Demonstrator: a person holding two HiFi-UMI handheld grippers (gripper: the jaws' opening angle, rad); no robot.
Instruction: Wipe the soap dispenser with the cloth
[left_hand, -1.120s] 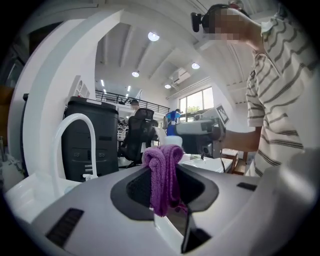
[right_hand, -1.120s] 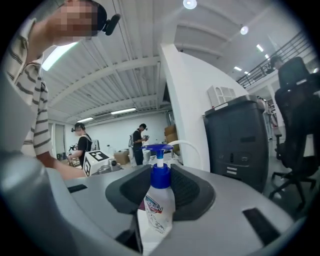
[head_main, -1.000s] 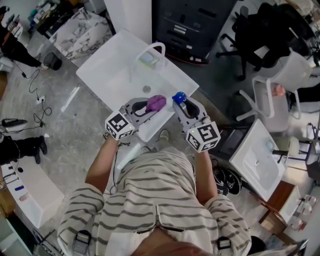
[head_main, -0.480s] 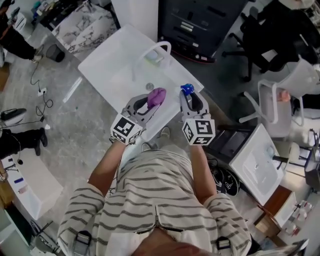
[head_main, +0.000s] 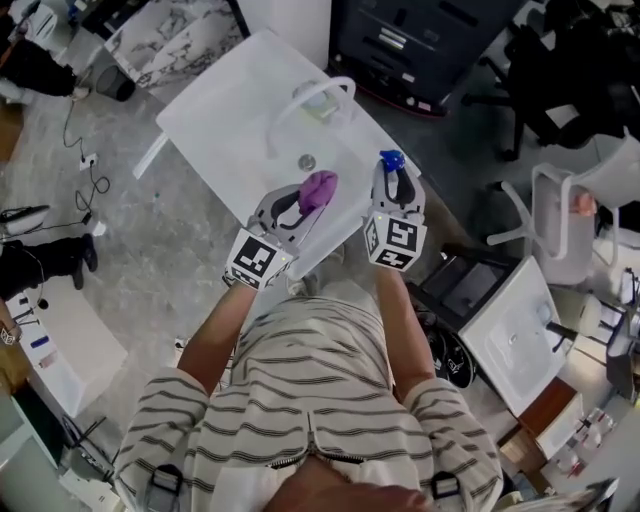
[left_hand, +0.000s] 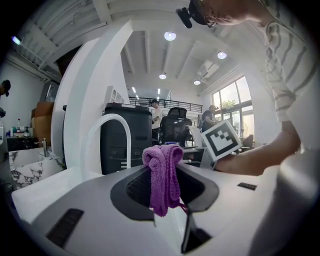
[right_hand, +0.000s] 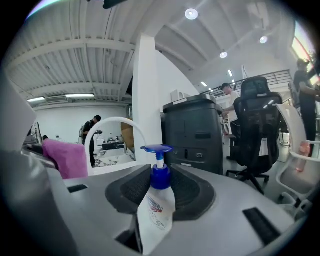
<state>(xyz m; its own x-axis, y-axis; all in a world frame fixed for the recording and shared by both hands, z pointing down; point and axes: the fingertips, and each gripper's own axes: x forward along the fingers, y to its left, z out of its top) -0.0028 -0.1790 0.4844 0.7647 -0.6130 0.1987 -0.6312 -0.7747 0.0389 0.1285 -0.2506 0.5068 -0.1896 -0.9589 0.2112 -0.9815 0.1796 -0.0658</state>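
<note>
A clear soap dispenser (right_hand: 156, 207) with a blue pump (head_main: 391, 160) stands upright between the jaws of my right gripper (head_main: 394, 183), which is shut on it over the right edge of the white sink (head_main: 225, 120). A purple cloth (left_hand: 163, 175) hangs bunched from my left gripper (head_main: 308, 197), which is shut on it. In the head view the cloth (head_main: 319, 186) sits just left of the dispenser, a short gap apart. Seen from the right gripper view, the cloth (right_hand: 64, 158) shows at the far left.
A white arched faucet (head_main: 312, 95) rises at the back of the sink, with a drain (head_main: 307, 162) below it. A dark cabinet (head_main: 420, 45) stands behind the sink, office chairs (head_main: 570, 215) to the right, and a second white sink (head_main: 510, 330) at lower right.
Both grippers have moved forward over the sink, the right one further, carrying the dispenser up and right. The cloth and dispenser stay side by side.
</note>
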